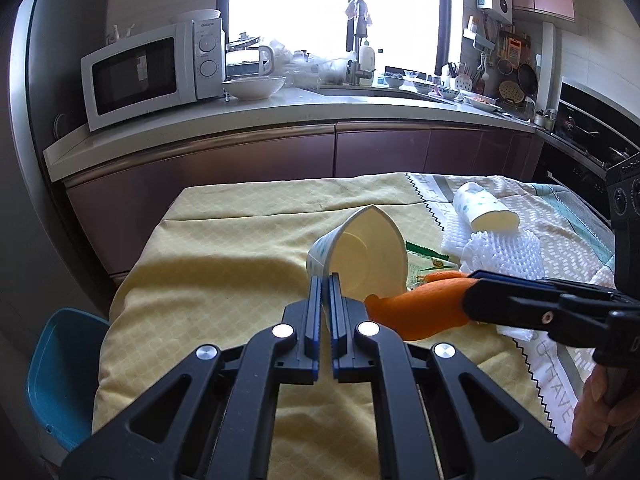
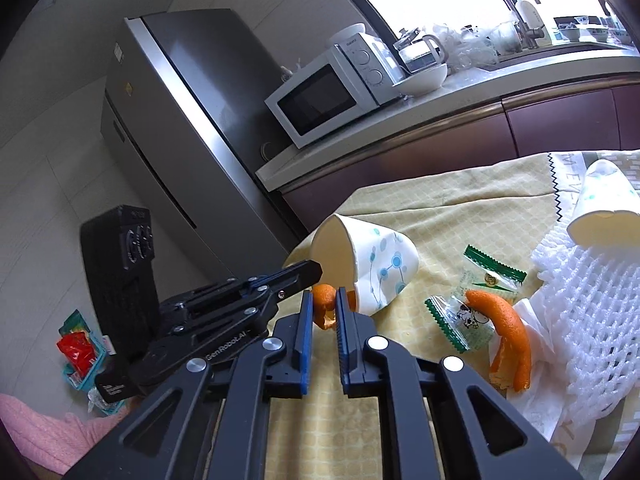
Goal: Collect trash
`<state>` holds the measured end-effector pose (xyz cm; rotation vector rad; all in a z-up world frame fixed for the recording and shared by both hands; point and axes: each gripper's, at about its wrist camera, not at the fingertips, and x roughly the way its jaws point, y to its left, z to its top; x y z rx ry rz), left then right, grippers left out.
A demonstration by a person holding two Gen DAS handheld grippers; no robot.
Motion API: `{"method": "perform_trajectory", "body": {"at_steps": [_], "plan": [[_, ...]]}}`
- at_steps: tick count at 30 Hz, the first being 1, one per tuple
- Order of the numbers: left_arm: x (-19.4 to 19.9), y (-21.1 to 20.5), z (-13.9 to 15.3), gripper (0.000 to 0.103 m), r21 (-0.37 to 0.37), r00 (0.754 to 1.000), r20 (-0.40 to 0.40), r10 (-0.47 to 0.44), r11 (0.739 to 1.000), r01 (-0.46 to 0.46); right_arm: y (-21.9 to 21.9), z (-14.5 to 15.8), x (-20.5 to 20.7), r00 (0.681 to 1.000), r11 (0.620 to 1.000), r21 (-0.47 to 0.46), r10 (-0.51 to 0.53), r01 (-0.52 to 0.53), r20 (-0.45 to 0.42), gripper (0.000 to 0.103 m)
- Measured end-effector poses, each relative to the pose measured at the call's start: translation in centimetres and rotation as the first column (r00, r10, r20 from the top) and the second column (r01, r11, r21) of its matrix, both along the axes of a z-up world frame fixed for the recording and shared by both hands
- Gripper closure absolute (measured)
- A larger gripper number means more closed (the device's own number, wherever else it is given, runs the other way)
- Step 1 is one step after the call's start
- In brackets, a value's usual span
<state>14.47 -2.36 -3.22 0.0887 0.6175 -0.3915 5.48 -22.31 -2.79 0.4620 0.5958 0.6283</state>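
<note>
We pinch the rim of the paper cup [image 1: 360, 256] in our left gripper [image 1: 325, 280], tilting it with its mouth toward us above the yellow cloth [image 1: 224, 248]. Our right gripper [image 2: 322, 300] grasps 1 orange peel [image 2: 323, 305] just beside that mouth, so the peel's long axis must swing into the cup. A 2nd peel [image 2: 508, 334] lies right of the cup, nearer our right gripper.

matt paper cup [image 1: 360, 248], woven yellow cloth [image 1: 224, 248], white foam netting [image 2: 592, 320]
</note>
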Motion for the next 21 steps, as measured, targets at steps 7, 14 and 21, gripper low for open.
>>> {"method": "perform_trajectory", "body": {"at_steps": [7,14,21], "plan": [[-1.1,4.0,0.7,0.099,-0.006,0.996,0.018,0.088,0.996,-0.088,0.0,1.6,-0.7,0.999,0.996,0.074,0.044,-0.047,0.031,0.094],[-2.6,9.4,2.0,0.099,-0.04,0.979,0.032,0.199,0.979,-0.198,1.3,1.9,-0.3,0.997,0.994,0.075,0.073,-0.076,0.036,0.095],[-4.5,14.3,3.0,0.099,-0.051,0.955,0.05,0.293,0.955,-0.291,3.2,1.5,0.7,0.995,0.993,0.057,0.1,-0.1,0.014,0.095]]}}
